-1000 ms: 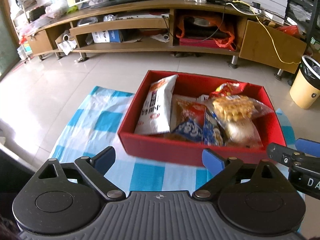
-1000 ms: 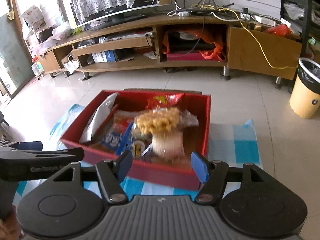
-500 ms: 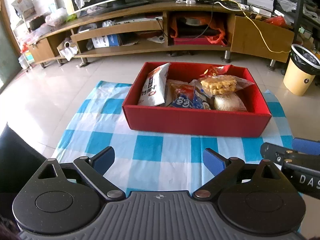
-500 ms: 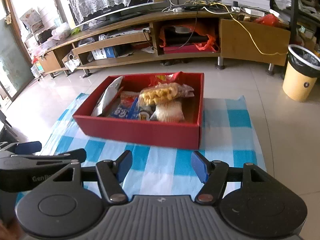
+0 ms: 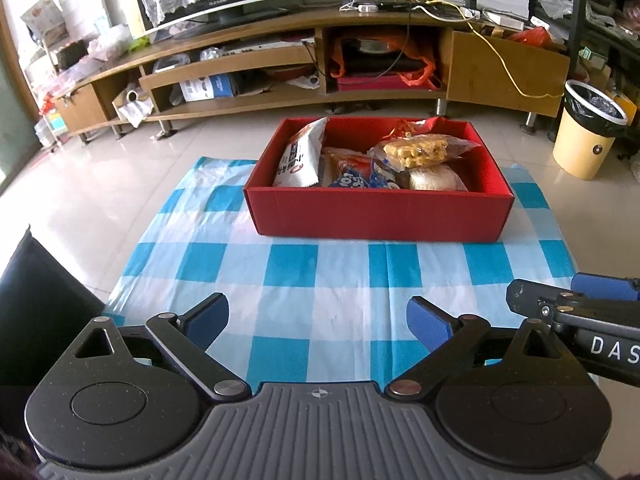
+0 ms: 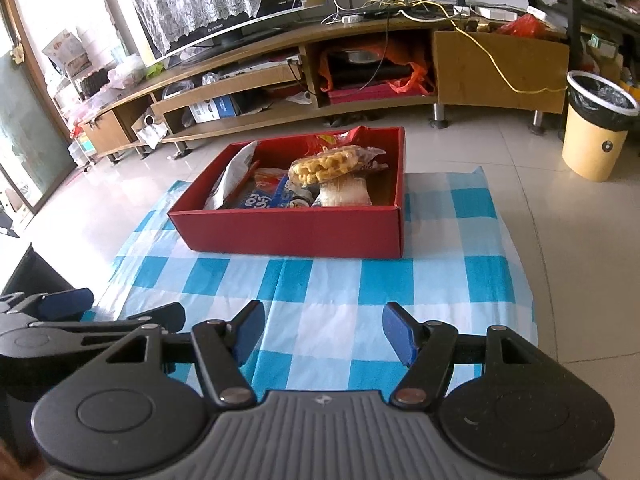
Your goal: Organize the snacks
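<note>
Both claws hang side by side, tilted downward. The left claw [image 5: 318, 322] and right claw [image 6: 324, 330] each gape empty, blue pads apart.

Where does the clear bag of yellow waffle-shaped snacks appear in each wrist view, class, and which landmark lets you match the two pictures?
Left wrist view: the waffle snack bag lies on top of the pile, right of centre inside the red box.
Right wrist view: the waffle snack bag tops the pile, mid-box, above centre.
Shared landmark: the yellow bin stands on the floor at far right in both.
</note>
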